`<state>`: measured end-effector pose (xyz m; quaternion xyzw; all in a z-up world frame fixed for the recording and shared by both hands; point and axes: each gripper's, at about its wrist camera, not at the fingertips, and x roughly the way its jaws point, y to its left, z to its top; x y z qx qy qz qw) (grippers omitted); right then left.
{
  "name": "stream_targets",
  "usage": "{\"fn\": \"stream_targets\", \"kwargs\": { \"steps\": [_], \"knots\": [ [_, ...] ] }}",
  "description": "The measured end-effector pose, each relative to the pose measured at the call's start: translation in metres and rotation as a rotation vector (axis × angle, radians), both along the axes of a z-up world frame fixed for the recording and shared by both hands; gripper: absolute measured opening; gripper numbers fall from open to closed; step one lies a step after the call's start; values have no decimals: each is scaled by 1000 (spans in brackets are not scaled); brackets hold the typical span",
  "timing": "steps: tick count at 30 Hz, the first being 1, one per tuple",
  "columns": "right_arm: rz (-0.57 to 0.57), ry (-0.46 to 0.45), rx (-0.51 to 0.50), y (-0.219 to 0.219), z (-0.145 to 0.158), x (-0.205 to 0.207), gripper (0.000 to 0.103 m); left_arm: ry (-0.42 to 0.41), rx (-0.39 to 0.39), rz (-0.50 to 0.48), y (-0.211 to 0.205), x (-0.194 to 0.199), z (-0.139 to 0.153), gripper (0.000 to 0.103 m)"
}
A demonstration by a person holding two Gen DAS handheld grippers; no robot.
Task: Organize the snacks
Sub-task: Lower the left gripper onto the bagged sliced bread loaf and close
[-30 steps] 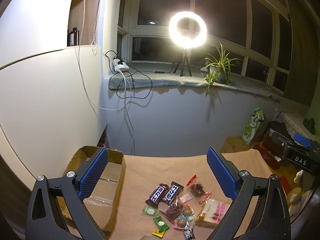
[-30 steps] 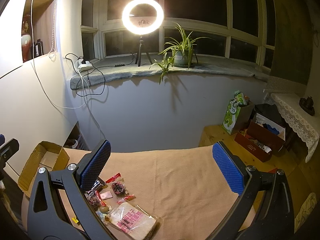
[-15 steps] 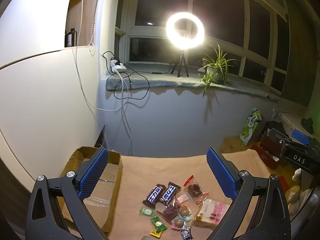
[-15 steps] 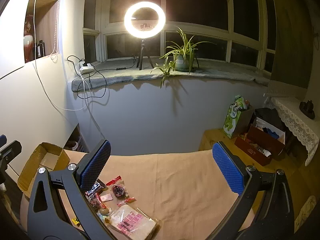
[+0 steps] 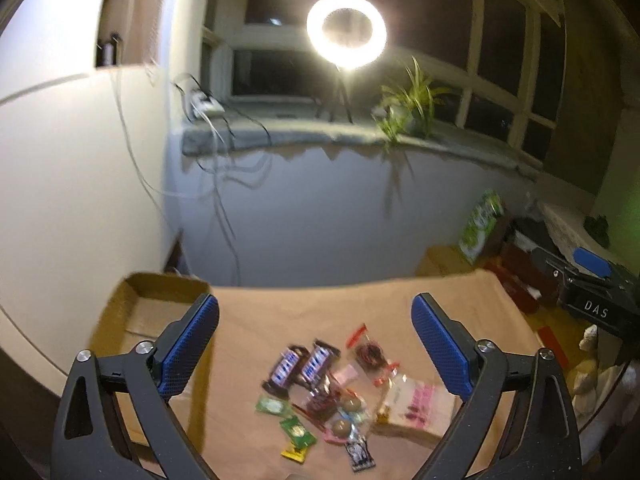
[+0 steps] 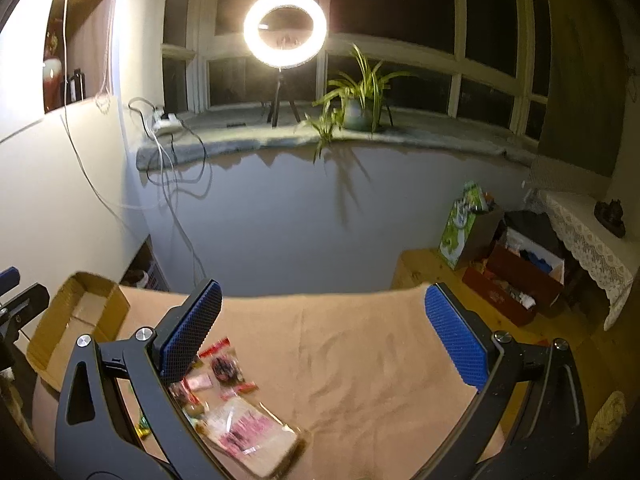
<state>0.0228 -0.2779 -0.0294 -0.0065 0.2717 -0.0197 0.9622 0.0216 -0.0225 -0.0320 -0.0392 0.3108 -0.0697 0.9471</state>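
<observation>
Left wrist view: left gripper (image 5: 316,344) w/ jaws spread wide, nothing between them, hovering above the counter (image 5: 256,320), which is covered w/ a tan cloth. Snack pile (image 5: 340,392) lies below and between the blue pads, near the counter's near edge: two dark choc bars (image 5: 302,368) side by side, clear bag w/ pink print (image 5: 416,404) on the pile's right, small green packets (image 5: 288,420) on its left; picture is blurred, so the rest can't be told apart. Open cardboard box (image 5: 136,312) sits at the counter's far left corner, well apart from the pile. Right wrist view: right gripper (image 6: 324,336) also w/ jaws released and empty, over the counter's middle; the pile shows at lower left, partly hidden by the left finger (image 6: 192,332). Ring light (image 6: 285,29) and potted plant (image 6: 356,96) stand on the windowsill behind.
</observation>
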Motion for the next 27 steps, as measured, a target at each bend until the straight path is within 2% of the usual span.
{"fn": "stream_targets", "kwargs": {
  "steps": [7,11,15,17,20,25,27],
  "knots": [
    [51,206,115,-30,-47,5,103,183,-40,-127,-19,16,-44,85],
    [64,363,218,-46,-89,6,103,305,-92,-189,-28,24,-69,78],
    [67,482,288,-52,-129,4,103,394,-89,-245,-44,27,-90,76],
    [80,526,319,-52,-144,2,103,437,-87,-263,-53,29,-101,75],
    [97,577,341,-47,-163,0,103,503,-97,-289,-64,35,-116,68],
    [114,633,399,-41,-186,-1,103,553,-121,-323,-72,45,-131,58],
    [120,648,427,-40,-194,-1,103,572,-130,-326,-73,49,-136,49]
  ]
}}
